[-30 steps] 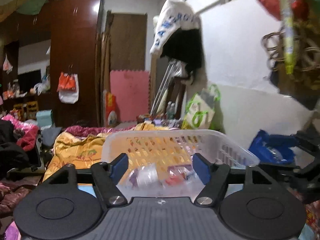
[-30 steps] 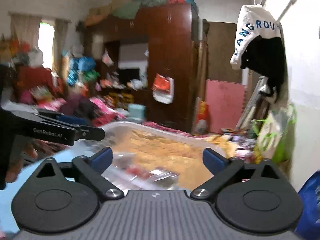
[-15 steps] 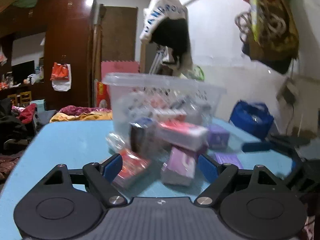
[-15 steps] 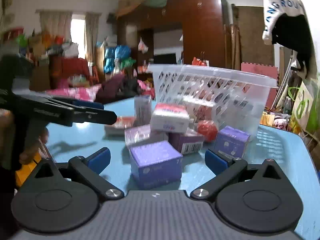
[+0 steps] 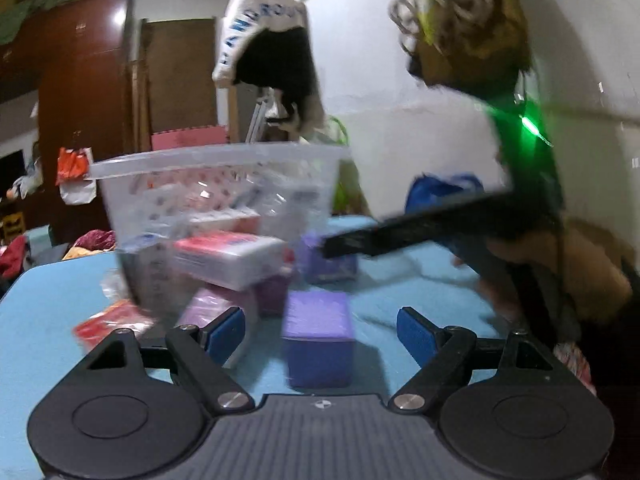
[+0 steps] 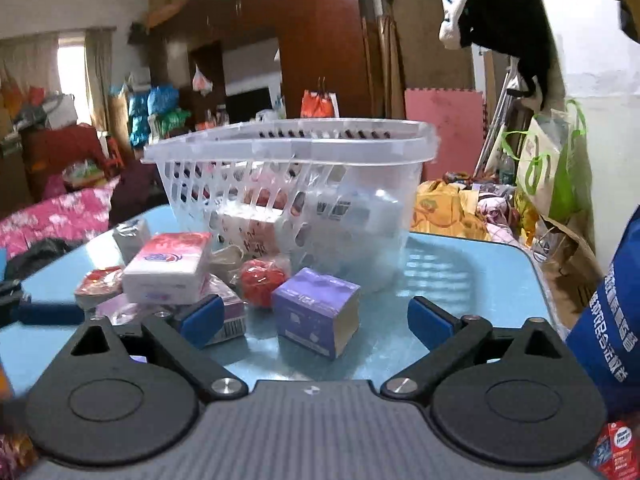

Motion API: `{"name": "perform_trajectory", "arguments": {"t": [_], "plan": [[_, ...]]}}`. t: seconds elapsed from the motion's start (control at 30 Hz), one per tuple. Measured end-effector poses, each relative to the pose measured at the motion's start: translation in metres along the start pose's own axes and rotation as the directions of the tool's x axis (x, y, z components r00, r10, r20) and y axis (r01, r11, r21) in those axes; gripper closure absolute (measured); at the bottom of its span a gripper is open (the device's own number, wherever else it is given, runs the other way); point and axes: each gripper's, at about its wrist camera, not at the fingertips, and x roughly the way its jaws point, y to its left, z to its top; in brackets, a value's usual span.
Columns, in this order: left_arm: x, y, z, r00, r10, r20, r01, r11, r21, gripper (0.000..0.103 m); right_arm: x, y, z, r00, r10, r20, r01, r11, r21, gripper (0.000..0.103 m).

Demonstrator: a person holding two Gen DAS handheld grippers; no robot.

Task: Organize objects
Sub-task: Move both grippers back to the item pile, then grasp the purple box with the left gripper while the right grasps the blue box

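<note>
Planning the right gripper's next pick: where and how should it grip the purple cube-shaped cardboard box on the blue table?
Grip the purple cube-shaped cardboard box across its two upright side faces, coming in low from the front. It stands free, turned corner-on, so angle the open right gripper to match.

A purple box (image 6: pixel 316 312) is sitting at twelve o'clock between my right fingers (image 6: pixel 428 322); bare table (image 6: pixel 472 276) is lying open at two, the basket (image 6: pixel 288 148) blocking beyond.
</note>
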Motion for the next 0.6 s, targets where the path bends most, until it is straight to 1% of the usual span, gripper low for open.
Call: {"name": "perform_trajectory", "arguments": {"t": [0.03,0.07,0.13,0.2,0.23,0.27,0.3,0.33,0.37,0.4,0.5,0.6], "plan": [[0.004,-0.004,-0.001,1.0,0.012,-0.012,-0.012,1.0,0.011,0.018,0.005,0.003,0.001,1.0,-0.006,-0.017,0.006,1.0,-0.006,0.004],[0.007,-0.005,-0.003,0.999,0.023,-0.021,-0.023,1.0,0.015,0.019,0.009,0.004,0.0,1.0,-0.006,-0.027,0.006,1.0,-0.008,0.008],[0.01,-0.003,-0.005,0.999,0.034,-0.035,-0.034,0.999,0.002,0.021,0.014,0.005,-0.001,0.999,-0.007,-0.052,0.006,1.0,-0.011,0.012],[0.012,0.002,-0.006,0.999,0.038,-0.038,-0.039,0.999,-0.022,0.026,0.018,0.002,-0.001,0.998,-0.011,-0.067,0.011,1.0,-0.003,0.022],[0.013,0.004,-0.007,0.998,0.045,-0.044,-0.046,0.999,-0.027,0.033,0.018,0.001,-0.001,0.997,-0.01,-0.071,0.01,1.0,0.0,0.024],[0.014,0.003,-0.007,0.997,0.052,-0.048,-0.053,0.998,-0.028,0.039,0.016,0.0,-0.002,0.997,-0.009,-0.074,0.009,1.0,0.0,0.029],[0.015,0.004,-0.008,0.997,0.054,-0.054,-0.055,0.998,-0.028,0.042,0.016,-0.001,-0.002,0.997,-0.012,-0.079,0.012,1.0,0.001,0.038],[0.016,0.005,-0.009,0.997,0.051,-0.059,-0.053,0.998,-0.029,0.049,0.015,-0.001,-0.004,0.996,-0.016,-0.082,0.016,1.0,0.0,0.042],[0.019,0.004,-0.009,0.997,0.044,-0.067,-0.046,0.998,-0.03,0.057,0.014,-0.002,-0.003,0.997,-0.012,-0.081,0.012,1.0,0.001,0.041],[0.02,0.004,-0.01,0.997,0.035,-0.074,-0.037,0.999,-0.032,0.061,0.013,-0.002,-0.005,0.997,-0.009,-0.081,0.009,1.0,0.0,0.042],[0.017,0.003,-0.012,0.997,0.043,-0.056,-0.045,0.999,-0.027,0.061,0.012,0.0,-0.004,0.997,-0.028,-0.074,0.027,1.0,-0.011,0.042],[0.011,0.004,-0.01,0.998,0.055,-0.027,-0.056,0.998,-0.031,0.061,0.007,-0.002,0.0,0.998,-0.041,-0.041,0.04,0.999,-0.007,0.043]]}}
